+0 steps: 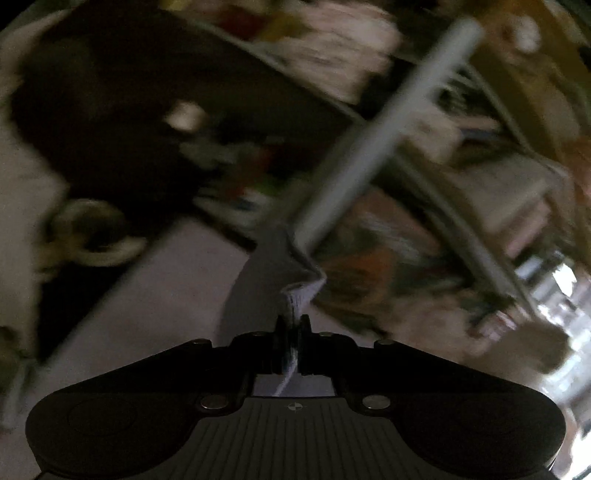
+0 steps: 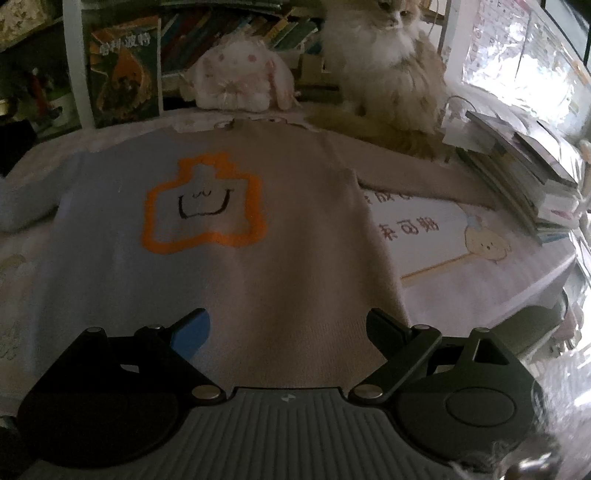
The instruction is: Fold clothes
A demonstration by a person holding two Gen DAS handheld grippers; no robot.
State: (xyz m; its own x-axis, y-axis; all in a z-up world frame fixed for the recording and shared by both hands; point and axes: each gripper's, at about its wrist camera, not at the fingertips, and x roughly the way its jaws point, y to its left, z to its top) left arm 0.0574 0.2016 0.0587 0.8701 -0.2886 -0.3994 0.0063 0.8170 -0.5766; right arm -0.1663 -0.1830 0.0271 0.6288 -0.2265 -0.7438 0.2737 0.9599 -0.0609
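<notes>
With the beige knit sweater with an orange outline motif [image 2: 236,229] spread flat on the tabletop [image 2: 480,288], the left tongs [image 1: 293,332] grip a pale knit fabric edge [image 1: 301,291] and the right tongs [image 2: 288,328] hang wide over the near hem, so the next move likely requires closing on it.

A lived-in room of a home, likely a study or child's room. A table [image 2: 480,280] wears a pale cartoon-printed cloth, with a sweater [image 2: 236,266] spread flat on it. Behind stand shelves of books [image 2: 221,29], a picture book [image 2: 123,70] propped upright, and a plush rabbit [image 2: 240,79]. A fluffy cat [image 2: 391,70] sits at the table's far edge, beside a stack of books [image 2: 524,177] near a bright window [image 2: 524,62].
</notes>
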